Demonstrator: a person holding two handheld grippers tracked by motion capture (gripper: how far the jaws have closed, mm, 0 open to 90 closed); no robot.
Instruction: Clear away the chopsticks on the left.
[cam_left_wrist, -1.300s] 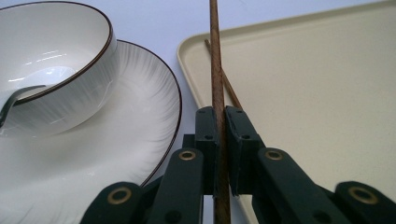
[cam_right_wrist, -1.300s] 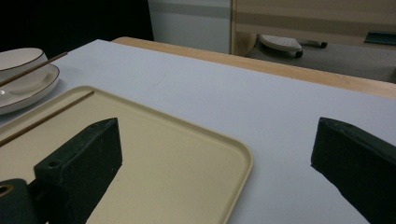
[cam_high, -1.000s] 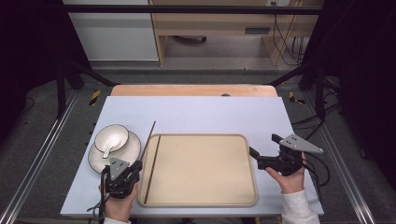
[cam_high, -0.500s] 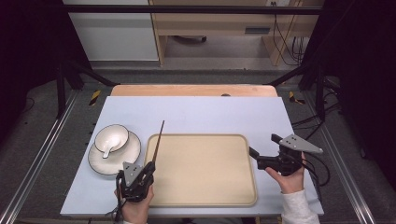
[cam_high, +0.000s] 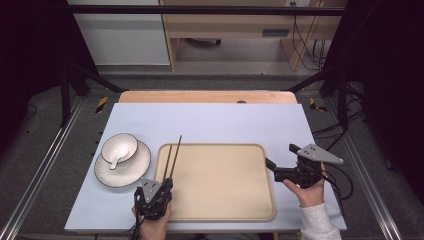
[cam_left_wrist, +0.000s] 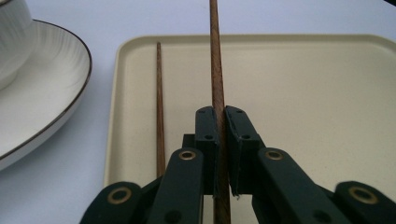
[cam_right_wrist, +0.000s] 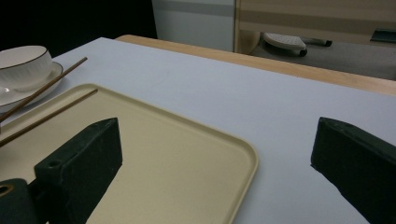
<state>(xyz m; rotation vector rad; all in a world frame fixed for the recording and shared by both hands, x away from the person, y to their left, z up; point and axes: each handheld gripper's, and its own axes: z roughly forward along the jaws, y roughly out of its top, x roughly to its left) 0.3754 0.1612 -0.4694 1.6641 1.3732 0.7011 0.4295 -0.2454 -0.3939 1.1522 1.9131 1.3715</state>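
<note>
1. Since a sec ago my left gripper (cam_high: 159, 192) has slid in from beside the plate (cam_high: 131, 172) to the tray (cam_high: 220, 212), now over the tray's 7 o'clock corner. Its jaws are clamped on the second chopstick (cam_left_wrist: 216, 70), which points toward 12 o'clock, tip raised past the tray's far rim.
2. The first chopstick (cam_left_wrist: 159, 102) already lies flat inside the tray along its 9 o'clock edge, just beside the held one, not touching as far as I can tell.
3. Meaning, imo: pair's half done. Held stick is lined up roughly parallel w/ its mate, so the next bit is lowering and letting go.
4. Right gripper (cam_high: 274, 169) hasn't shifted: jaws apart, nothing in them, parked at the tray's 3 o'clock edge, pointing toward 9.
5. Bowl (cam_high: 120, 147) w/ spoon (cam_high: 115, 161) sits on the plate at the tray's 9 o'clock, off the tray, untouched.
6. Surface: pale blue-grey mat (cam_high: 225, 122) over a wooden tabletop (cam_high: 200, 96) showing at 12 o'clock. Tray is beige, low rim.
7. Room: dark surroundings, metal frame rails either side, wooden furniture and cables on the floor beyond the 12 o'clock edge.
</note>
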